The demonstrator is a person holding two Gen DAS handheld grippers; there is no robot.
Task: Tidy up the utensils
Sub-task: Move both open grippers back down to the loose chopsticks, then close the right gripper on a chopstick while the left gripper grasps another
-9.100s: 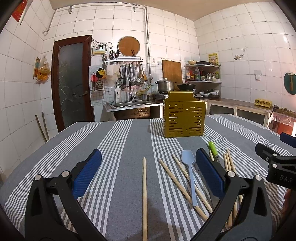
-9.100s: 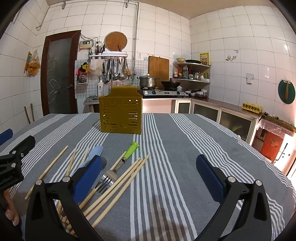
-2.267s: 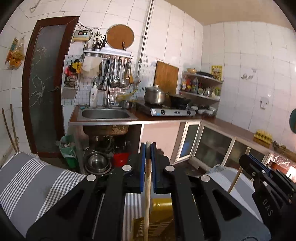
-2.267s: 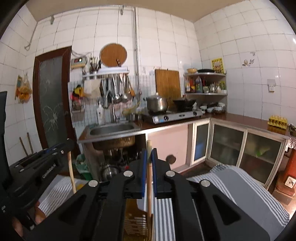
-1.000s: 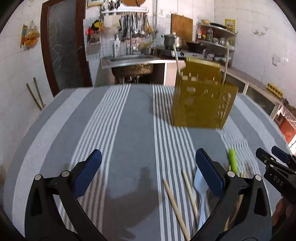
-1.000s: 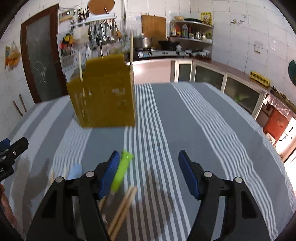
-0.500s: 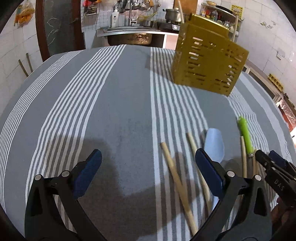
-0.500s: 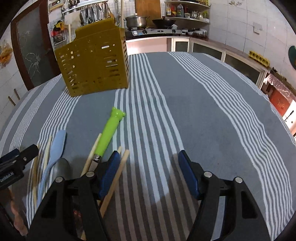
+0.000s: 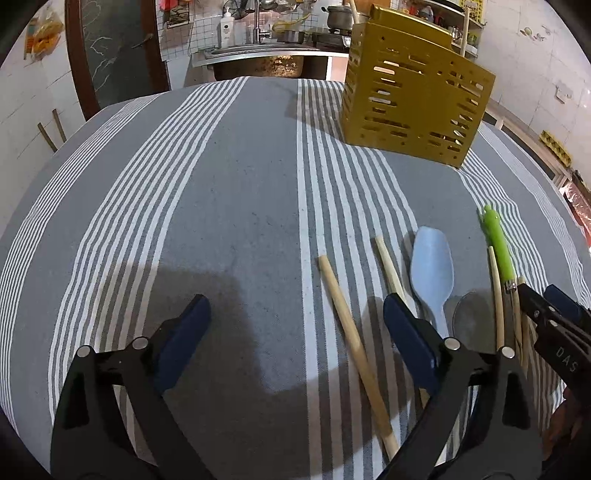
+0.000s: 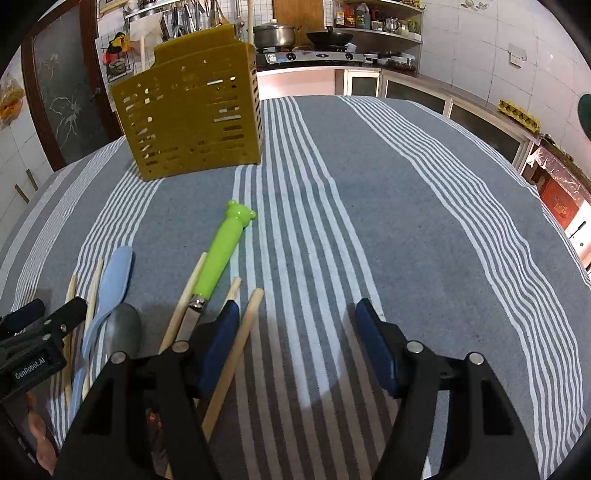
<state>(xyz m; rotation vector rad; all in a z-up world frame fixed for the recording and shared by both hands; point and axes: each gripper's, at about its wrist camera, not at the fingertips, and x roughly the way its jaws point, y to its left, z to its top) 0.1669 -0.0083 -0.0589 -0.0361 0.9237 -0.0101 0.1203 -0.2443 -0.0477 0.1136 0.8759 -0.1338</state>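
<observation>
Low over table (image 9: 229, 206): left tongs (image 9: 295, 321) closing, one chopstick (image 9: 354, 332) lying between, ungripped; right tongs (image 10: 295, 328) stood part-open, empty.

Twin wrist views, angled down, close (shared: yellow holder (image 9: 413, 107), utensils).

White tiled walls (image 10: 480, 33) enclose a kitchen. A dark brown door (image 9: 110, 48) stands at upper left, a steel sink (image 9: 258, 48) beside it. A stove (image 10: 314, 55) carries a pot (image 10: 275, 35) and wok; shelves (image 10: 380, 33) hold bottles at upper right.
</observation>
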